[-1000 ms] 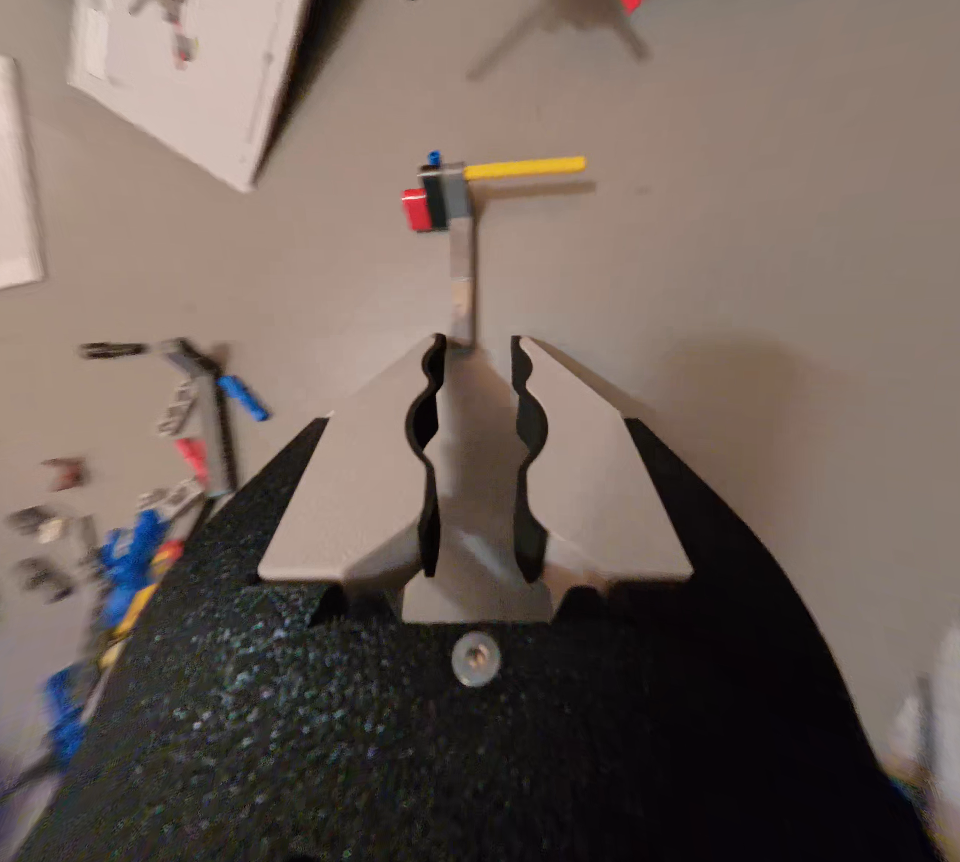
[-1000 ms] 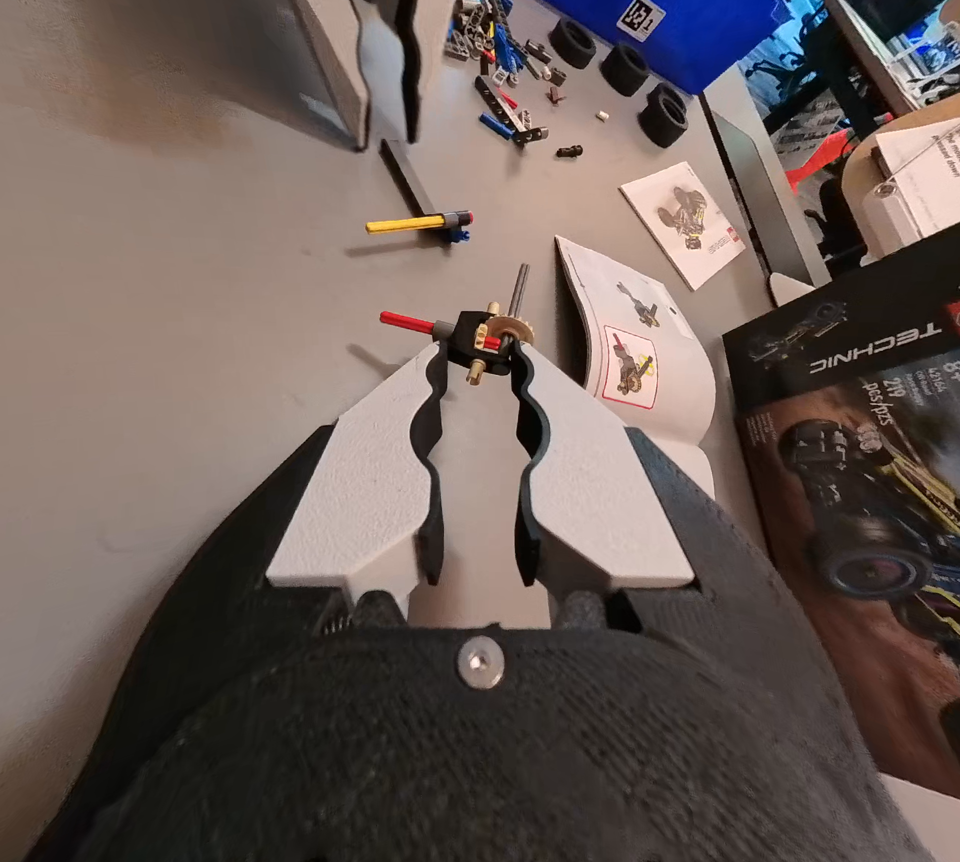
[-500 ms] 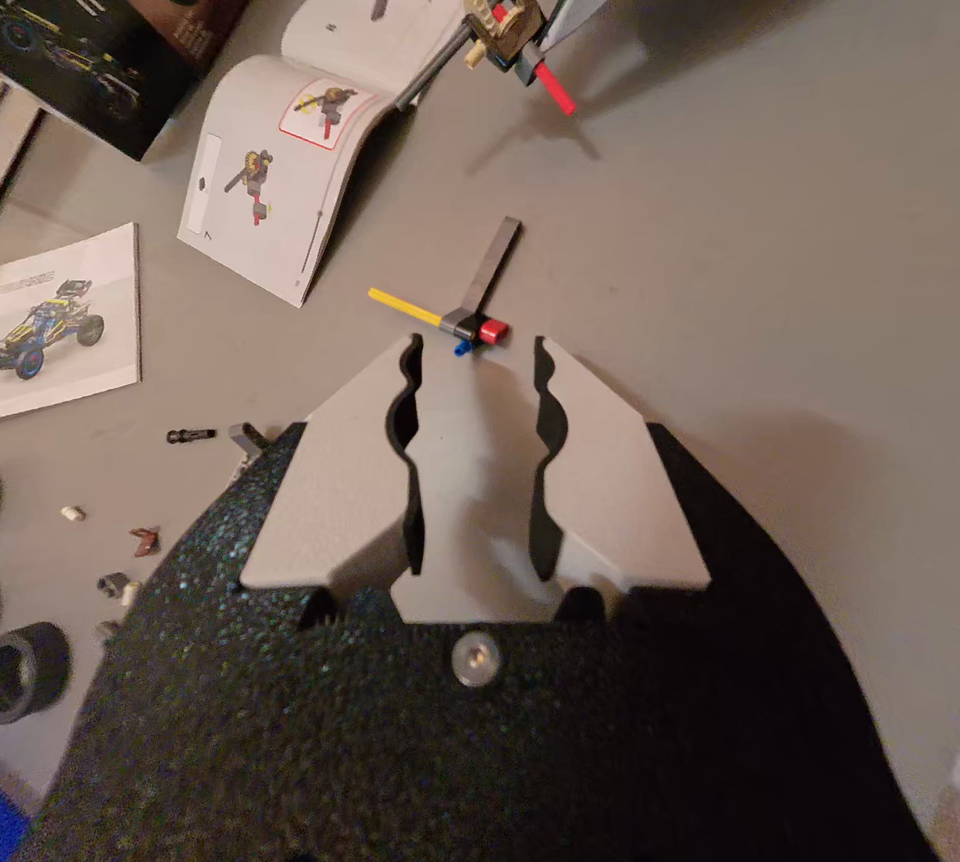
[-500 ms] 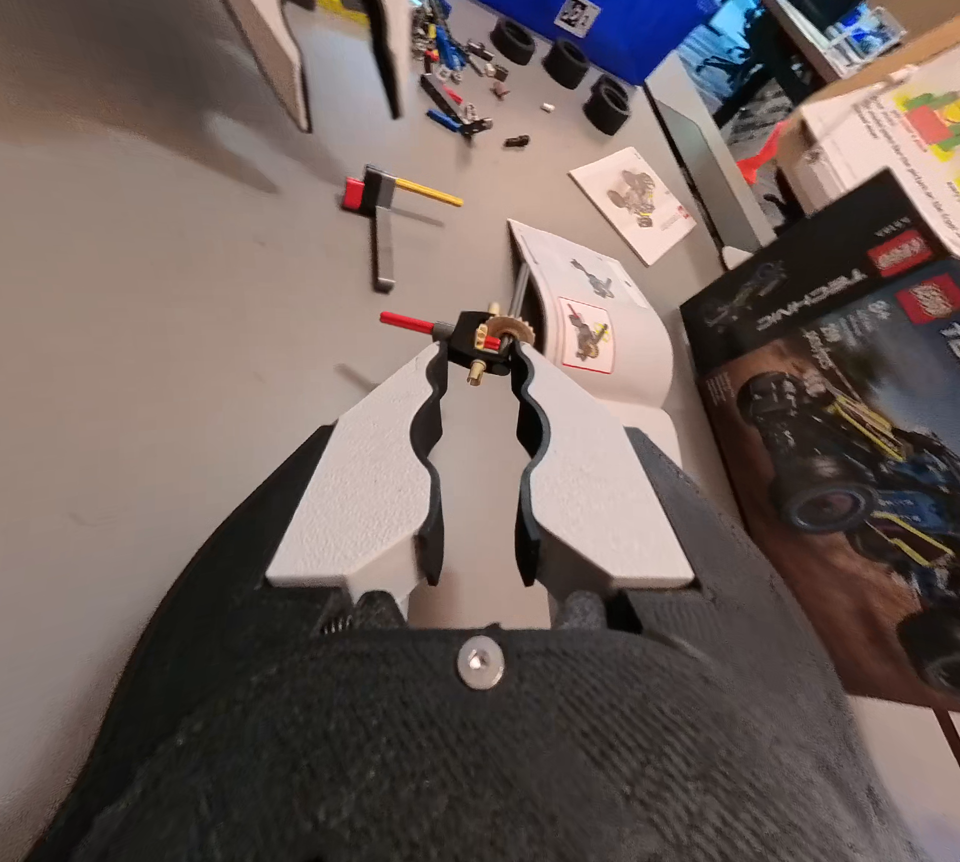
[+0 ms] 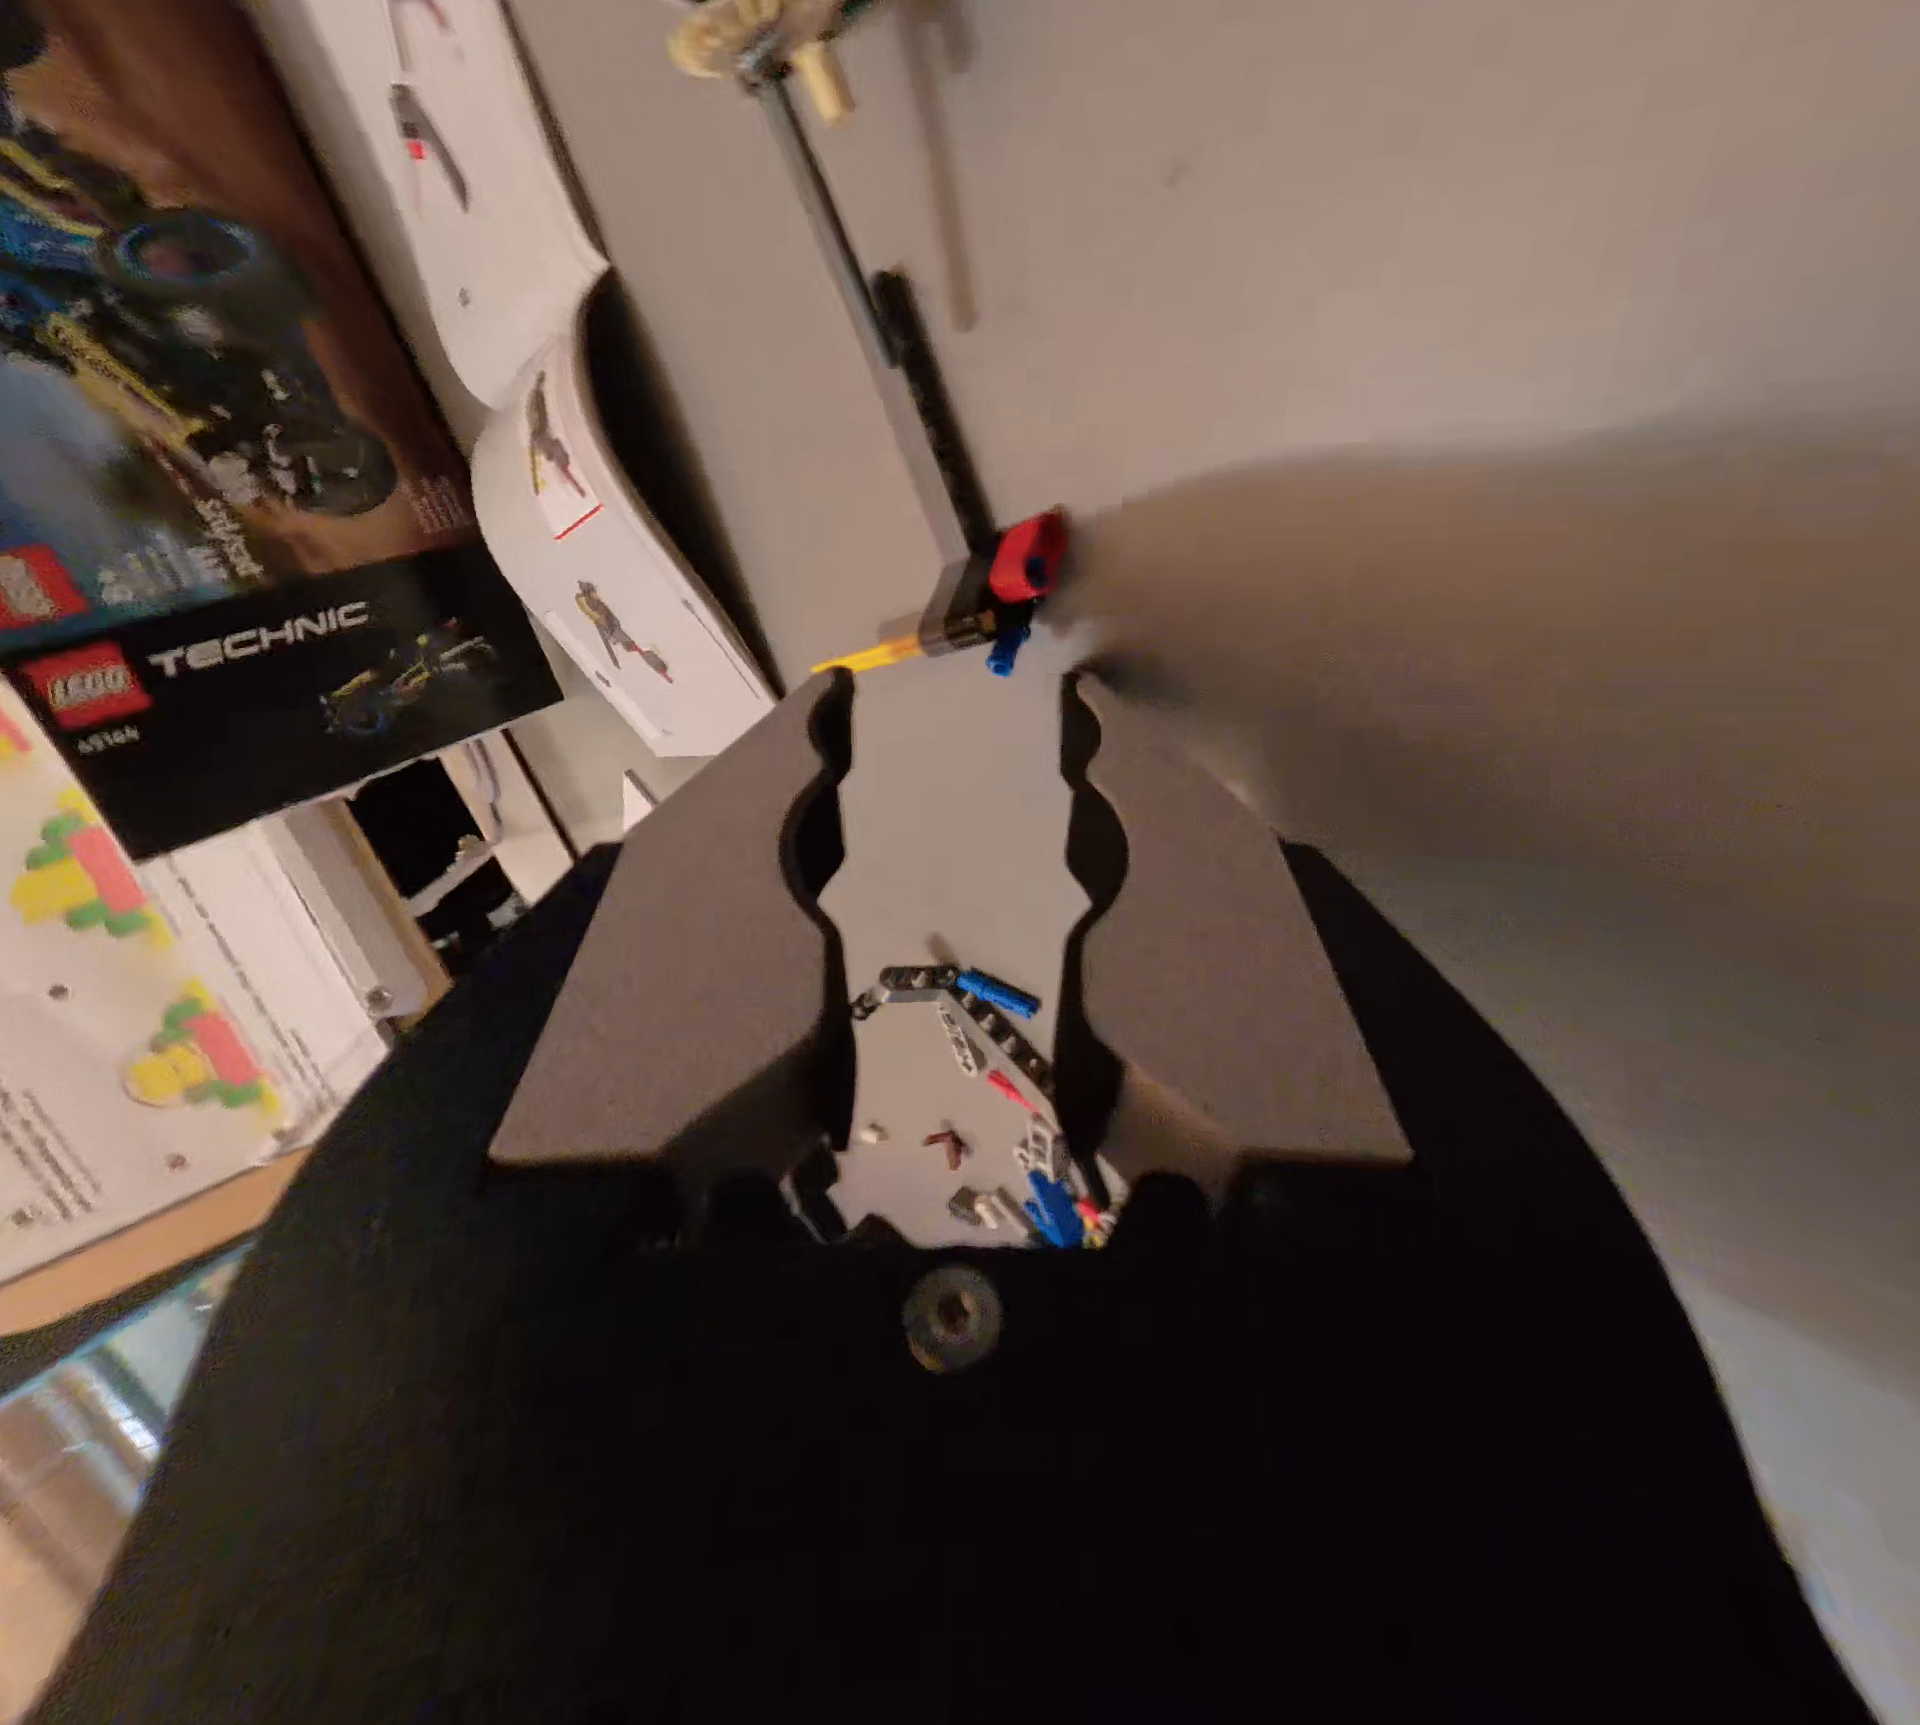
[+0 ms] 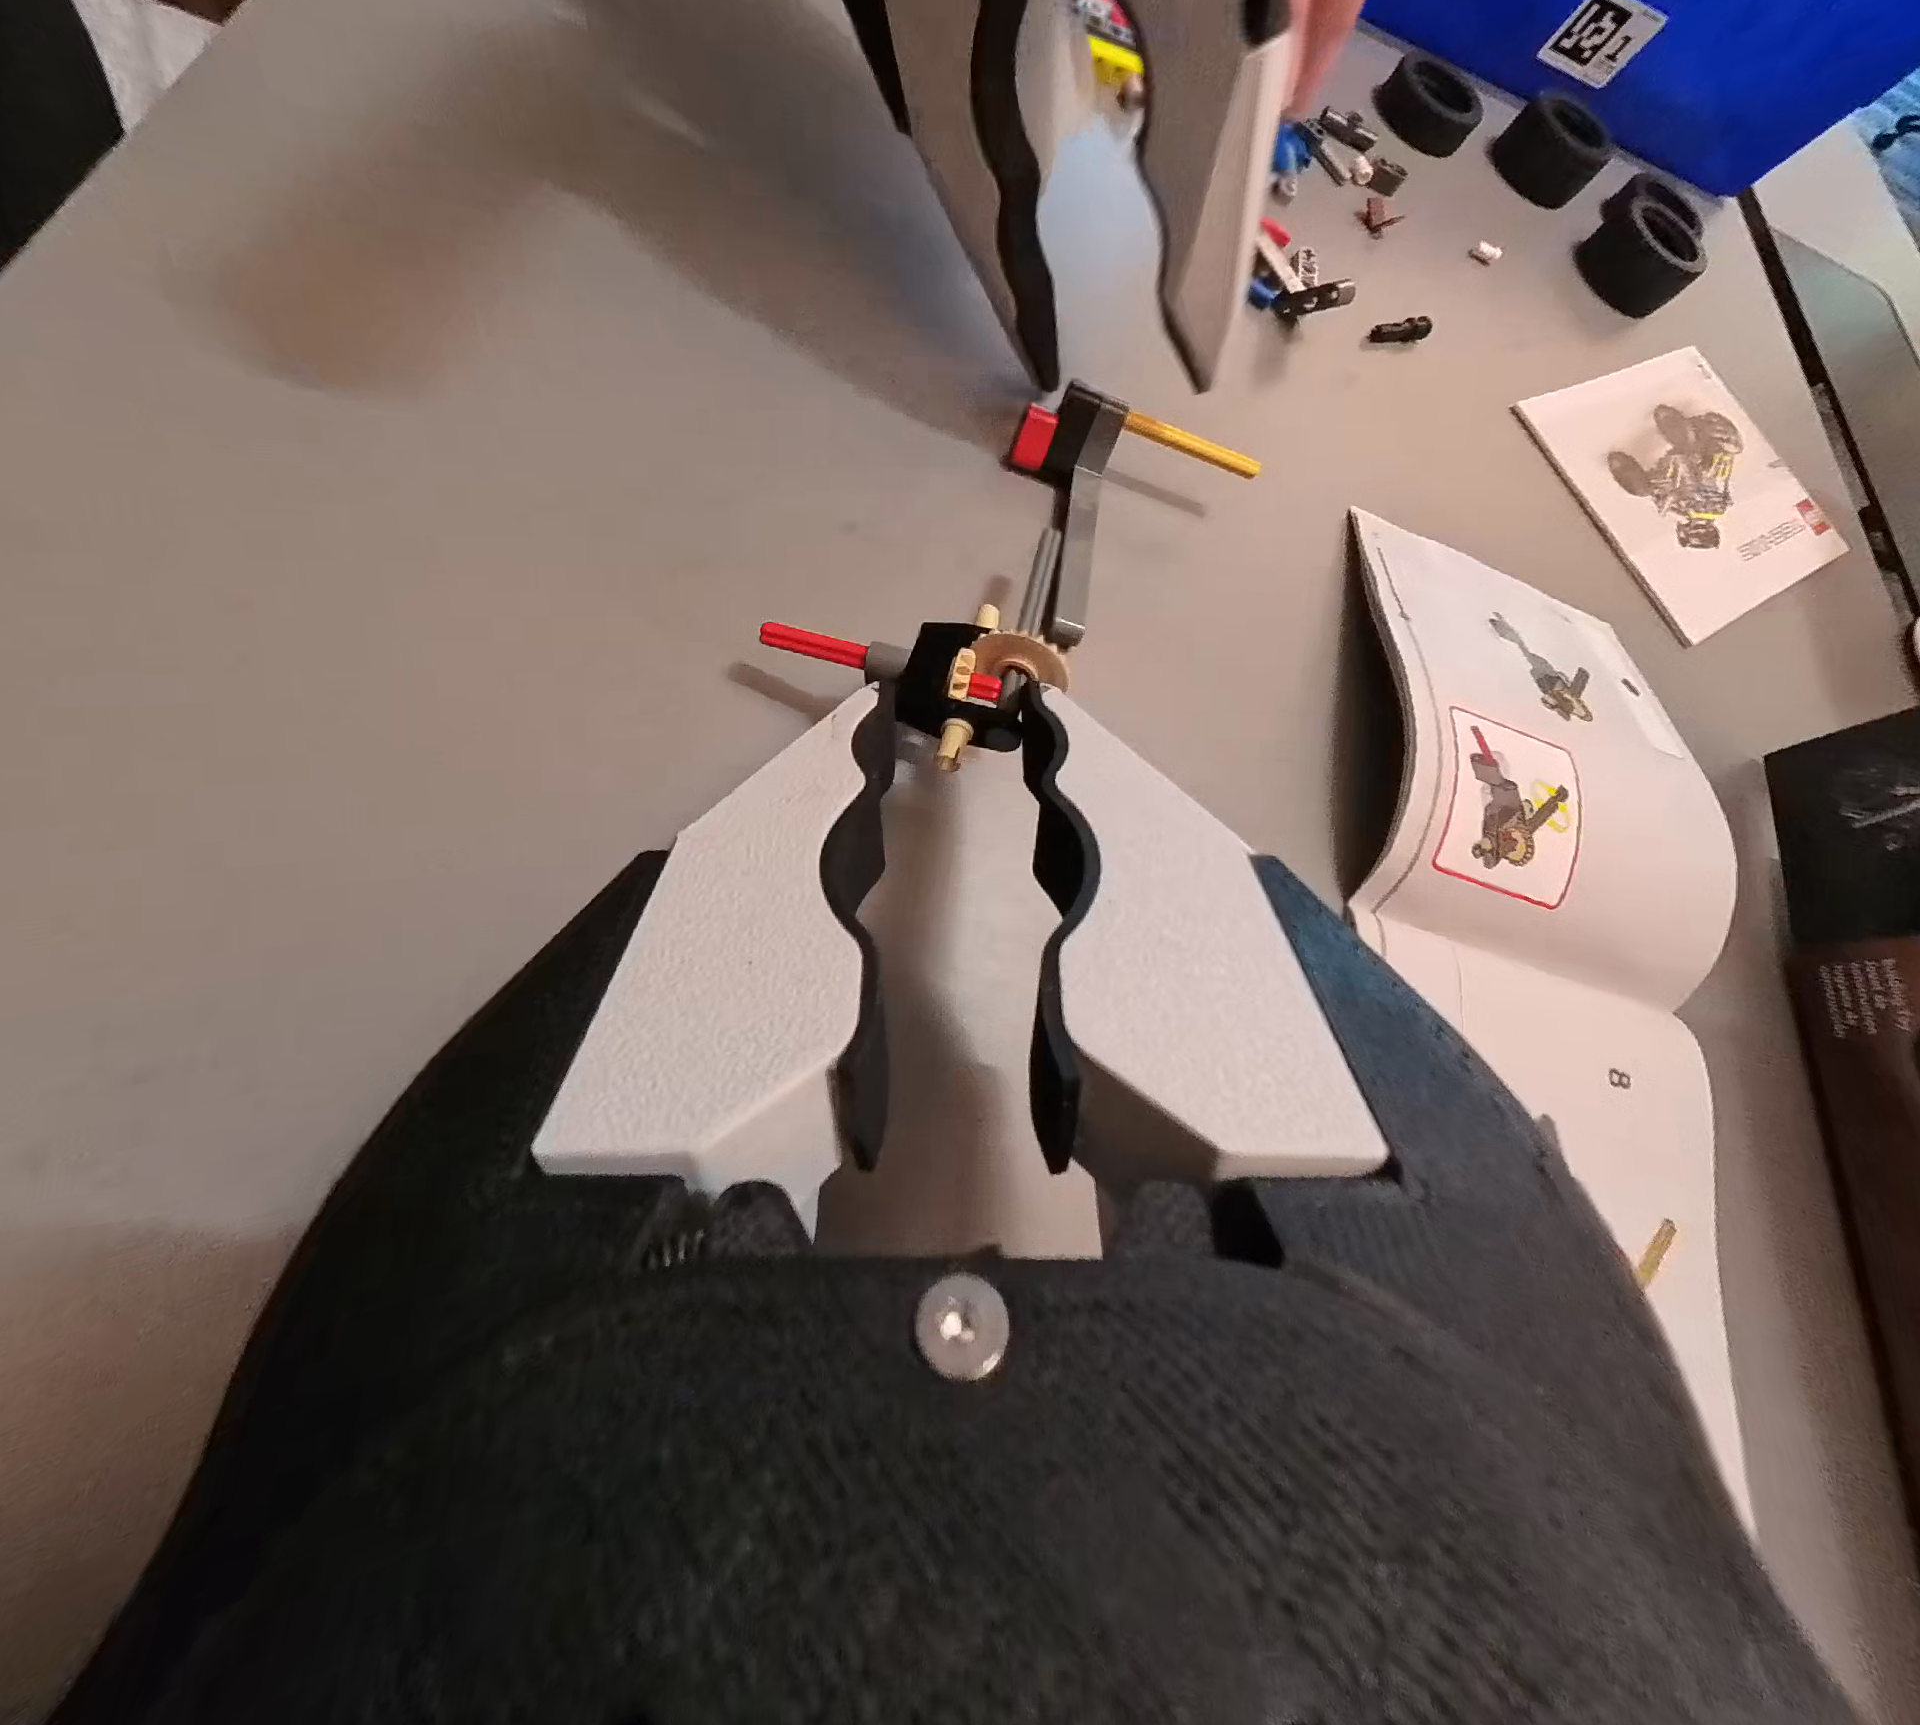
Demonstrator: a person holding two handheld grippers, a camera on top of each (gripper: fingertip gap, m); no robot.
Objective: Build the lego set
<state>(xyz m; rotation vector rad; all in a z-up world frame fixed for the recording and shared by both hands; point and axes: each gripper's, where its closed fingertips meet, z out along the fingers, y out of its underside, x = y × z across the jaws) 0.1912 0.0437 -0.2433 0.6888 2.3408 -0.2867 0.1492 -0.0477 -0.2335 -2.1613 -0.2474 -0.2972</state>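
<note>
Grey table: right gripper clamps the gear assembly; at twelve o'clock, left gripper gapes empty above the red-capped beam piece.

Left tool agape; right tool clamped, tips pinching.

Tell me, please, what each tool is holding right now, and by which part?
The right tool grips the gear assembly by its black block. The left tool is open and holds nothing, poised by the beam piece.

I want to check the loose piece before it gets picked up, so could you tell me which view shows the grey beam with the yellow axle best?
The right wrist view: the grey beam with the yellow axle lies sharp and whole. The left wrist view blurs it.
</note>
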